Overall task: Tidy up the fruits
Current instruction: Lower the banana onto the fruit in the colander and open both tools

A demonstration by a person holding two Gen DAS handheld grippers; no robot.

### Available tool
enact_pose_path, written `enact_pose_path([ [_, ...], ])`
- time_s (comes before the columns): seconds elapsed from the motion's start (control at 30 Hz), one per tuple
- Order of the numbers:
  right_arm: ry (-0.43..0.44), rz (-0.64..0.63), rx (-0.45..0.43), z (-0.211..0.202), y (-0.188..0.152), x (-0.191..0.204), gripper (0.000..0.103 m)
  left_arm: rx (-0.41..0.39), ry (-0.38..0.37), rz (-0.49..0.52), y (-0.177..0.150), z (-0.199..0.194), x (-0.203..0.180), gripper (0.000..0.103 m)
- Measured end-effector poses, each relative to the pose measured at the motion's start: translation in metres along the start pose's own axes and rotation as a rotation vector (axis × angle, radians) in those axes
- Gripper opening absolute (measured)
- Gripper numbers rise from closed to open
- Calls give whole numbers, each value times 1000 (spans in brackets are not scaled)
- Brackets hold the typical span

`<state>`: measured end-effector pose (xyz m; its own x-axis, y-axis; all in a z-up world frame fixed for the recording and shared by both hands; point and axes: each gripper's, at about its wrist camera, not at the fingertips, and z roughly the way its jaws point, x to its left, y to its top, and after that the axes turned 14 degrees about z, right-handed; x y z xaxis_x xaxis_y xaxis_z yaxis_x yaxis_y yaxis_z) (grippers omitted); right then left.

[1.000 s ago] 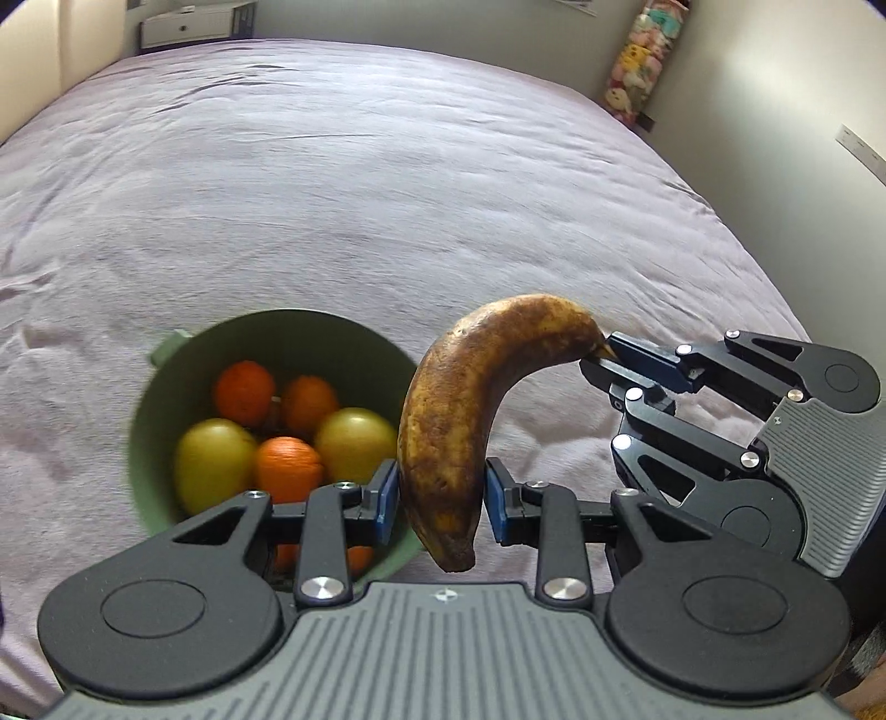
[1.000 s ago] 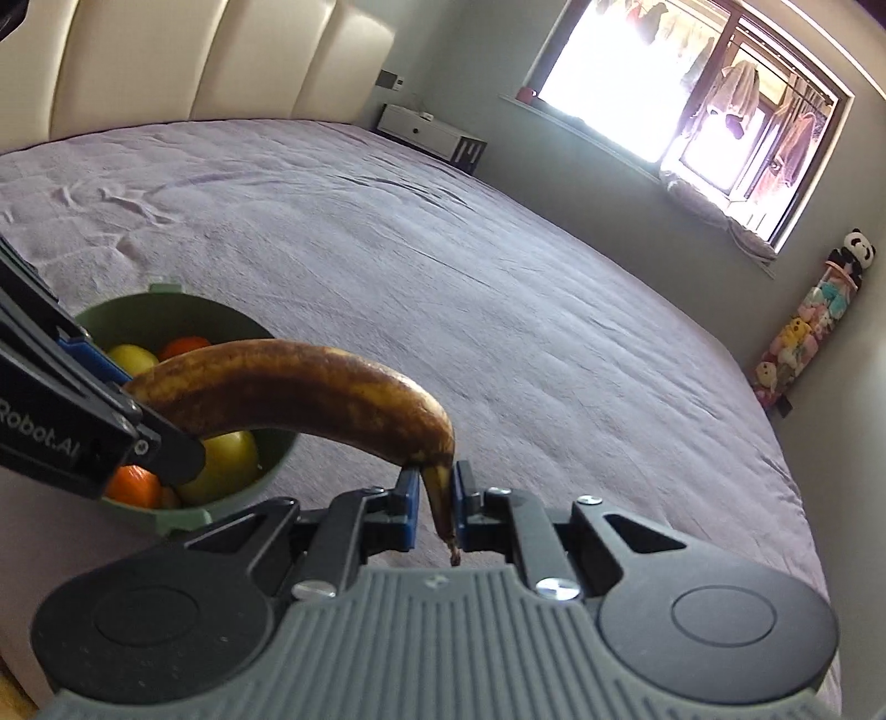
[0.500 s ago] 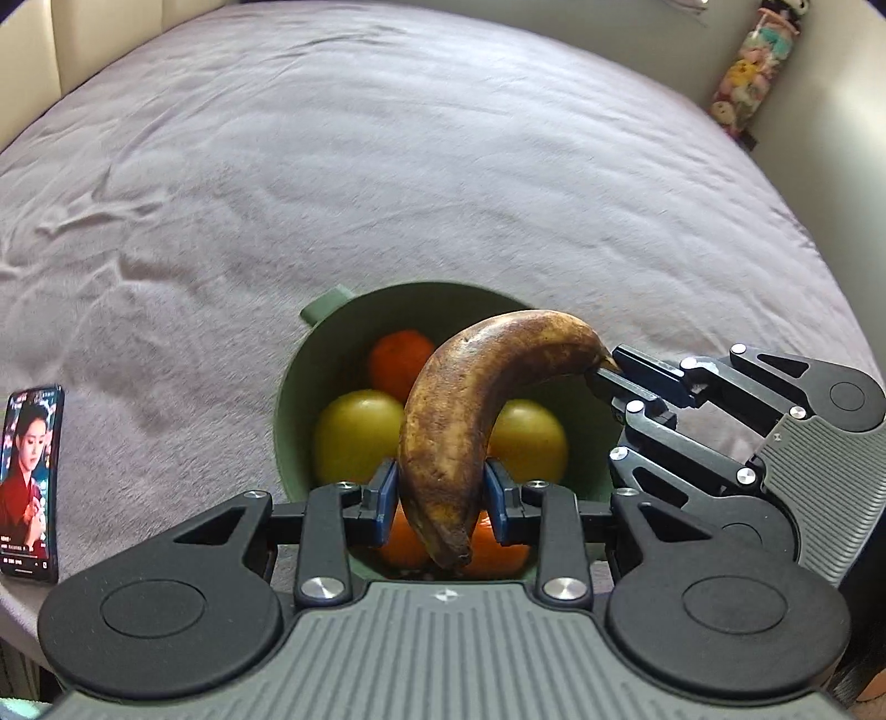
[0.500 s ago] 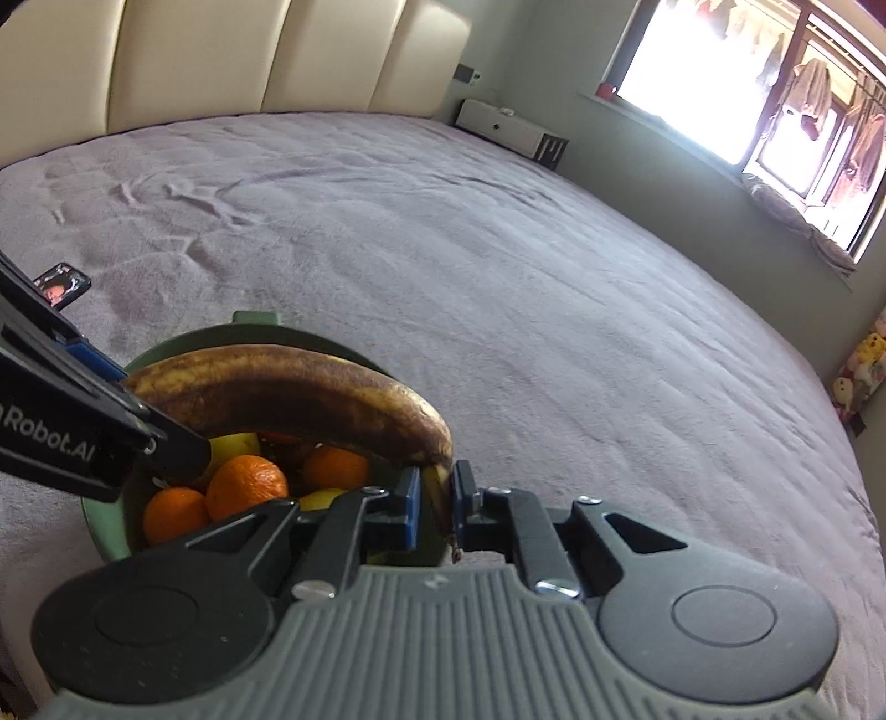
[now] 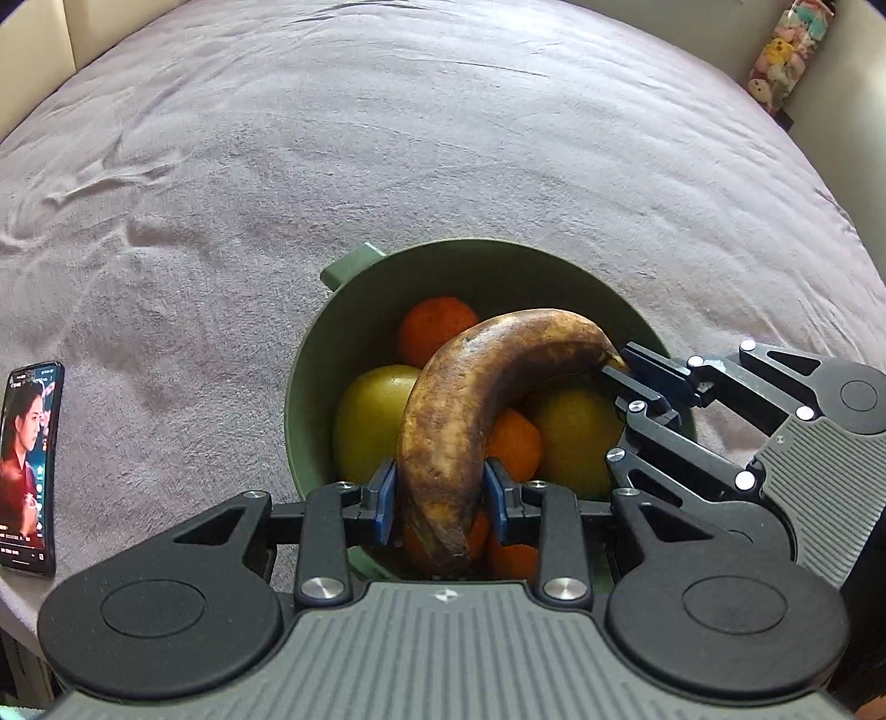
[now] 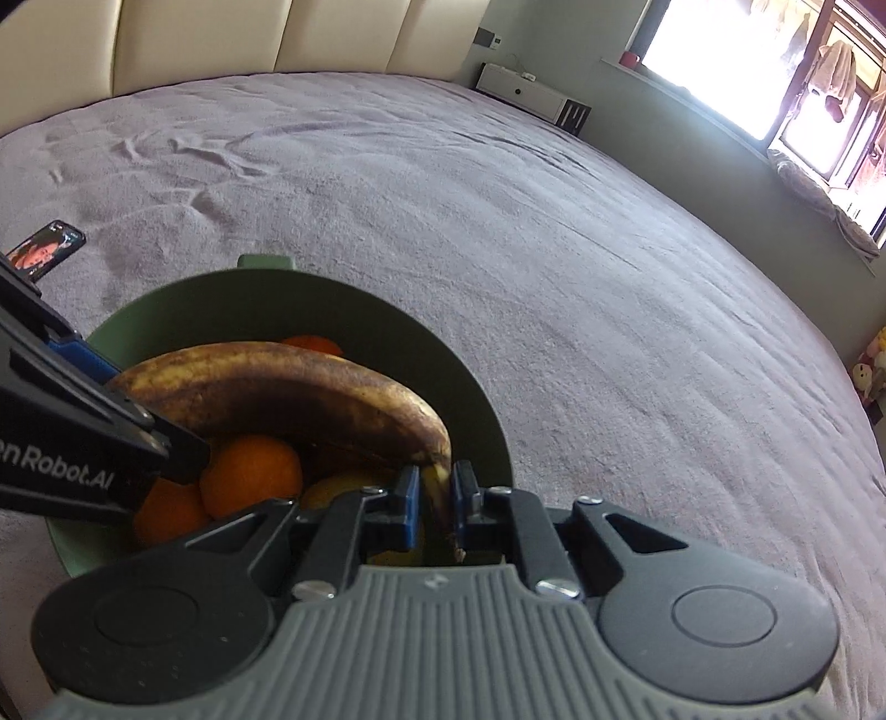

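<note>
A brown overripe banana hangs over a green bowl that holds oranges and yellow-green apples. My left gripper is shut on the banana's thick lower end. My right gripper is shut on the banana's stem end; it also shows at the right of the left wrist view. In the right wrist view the banana spans the bowl from my left gripper's fingers to my right gripper.
The bowl sits on a wide purple bedspread. A lit phone lies on the bed left of the bowl, also in the right wrist view. A padded headboard, a window and a white low cabinet lie beyond.
Both grippers carried the banana leftward and down, from beside the bowl to directly over the fruit inside. The phone came into view. Both grips stayed shut.
</note>
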<state>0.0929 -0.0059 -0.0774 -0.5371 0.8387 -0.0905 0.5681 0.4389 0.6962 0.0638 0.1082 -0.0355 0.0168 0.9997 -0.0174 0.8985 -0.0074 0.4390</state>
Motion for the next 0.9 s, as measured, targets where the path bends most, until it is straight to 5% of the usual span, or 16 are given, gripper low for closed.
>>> enact_pose_path([
  [0.17,1,-1,-11,-4,-1,-1,11,12,8,15,1,1,-3,42],
  [0.3,-4,13,-31,-11,1,-5,33,17,18,9,2,-1,-3,50],
  [0.47,-1,56,-56,-24,4,-14,41,-19,27,16,3,-14,-4,59],
  [0.67,-20,106,-101,-48,9,-26,61,-104,32,21,6,-32,-10,64],
  [0.9,-74,164,-118,-82,9,-44,71,-265,23,67,7,-61,-27,65],
])
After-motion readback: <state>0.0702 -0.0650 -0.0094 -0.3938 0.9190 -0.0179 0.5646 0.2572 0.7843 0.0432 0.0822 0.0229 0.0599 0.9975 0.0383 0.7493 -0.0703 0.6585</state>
